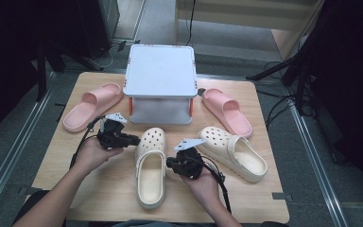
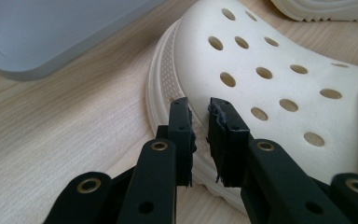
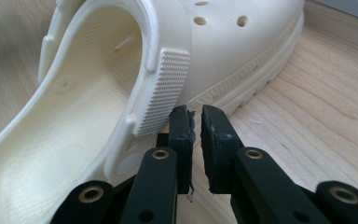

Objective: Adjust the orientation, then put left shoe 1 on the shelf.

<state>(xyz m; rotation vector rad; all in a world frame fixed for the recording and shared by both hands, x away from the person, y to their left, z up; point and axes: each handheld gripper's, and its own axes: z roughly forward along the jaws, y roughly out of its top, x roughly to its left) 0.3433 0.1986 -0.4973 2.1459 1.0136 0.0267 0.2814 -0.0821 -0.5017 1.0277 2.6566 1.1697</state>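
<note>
On the wooden table (image 1: 99,189) the biggest thing is the grey-white box (image 1: 160,82) at the back middle, sitting up on its orange-edged base. Either side of it lies a pink slide, left pink slide (image 1: 92,106) and right pink slide (image 1: 227,111), both well apart from each other. Nearer the person are two cream clogs: one clog on the right (image 1: 234,151) angled away, and the middle clog (image 1: 150,165) lying lengthwise just in front of the box, toe toward it.

That middle clog sits between both hands. The left gripper (image 1: 133,140) is right at the toe's side; in the left gripper view its jaws are nearly together with just a thin gap, nothing pinched, tips up against the clog's (image 2: 270,79) holey upper. The right gripper (image 1: 170,163) is just beside the clog's other side near the strap (image 3: 165,88); jaws close together too, narrow slit, empty.
</note>
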